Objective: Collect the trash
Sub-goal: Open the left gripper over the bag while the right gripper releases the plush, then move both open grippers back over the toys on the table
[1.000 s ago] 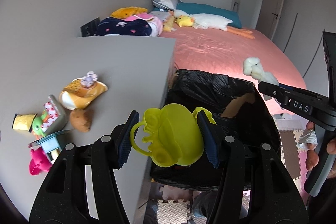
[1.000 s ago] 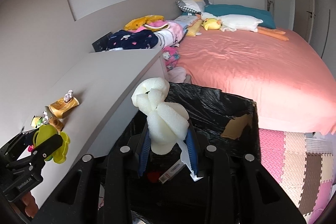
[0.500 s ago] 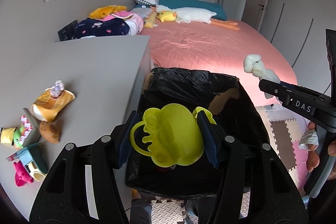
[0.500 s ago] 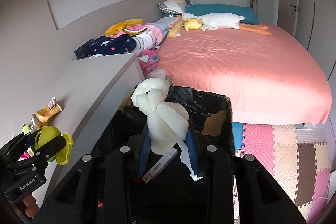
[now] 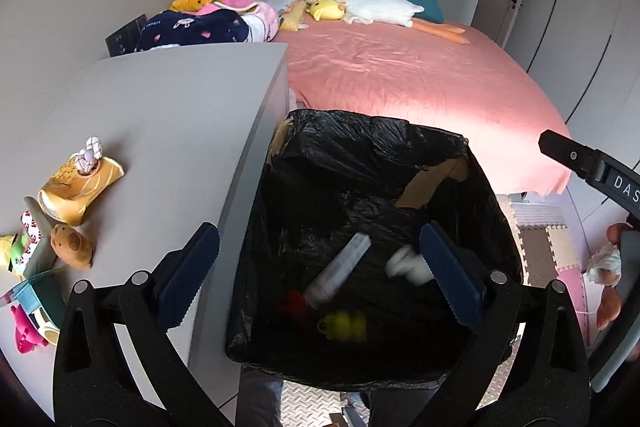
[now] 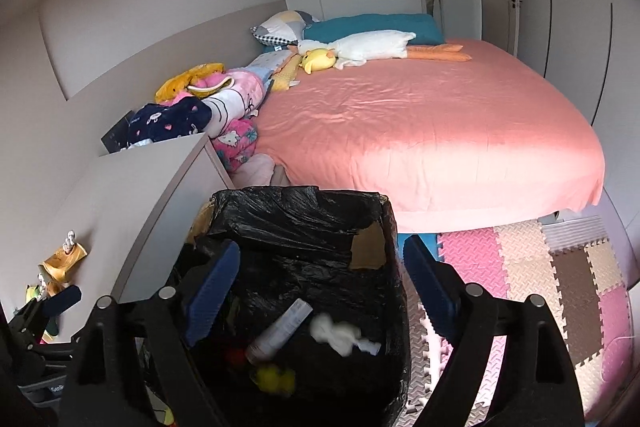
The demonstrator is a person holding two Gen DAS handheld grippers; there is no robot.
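A bin lined with a black bag (image 5: 372, 147) (image 6: 304, 211) stands between the grey desk and the bed. Inside lie a yellow-green plastic toy (image 5: 344, 325) (image 6: 276, 379), a white foam piece (image 5: 408, 265) (image 6: 336, 333), a clear tube (image 5: 340, 271) (image 6: 280, 325) and something red (image 5: 292, 303). My left gripper (image 5: 316, 275) is open and empty above the bin. My right gripper (image 6: 324, 291) is open and empty above the bin too; one of its fingers (image 5: 576, 159) shows at the right of the left wrist view.
The grey desk (image 5: 168, 115) at the left holds a gold wrapper (image 5: 80, 183), a brown plush (image 5: 72, 247) and small toys (image 5: 24, 323). A bed with a pink sheet (image 6: 420, 131) lies behind. Foam floor mats (image 6: 560, 267) lie to the right.
Both grippers have opened. The yellow-green toy has dropped from the left gripper and the white foam piece from the right one; both now lie in the bin.
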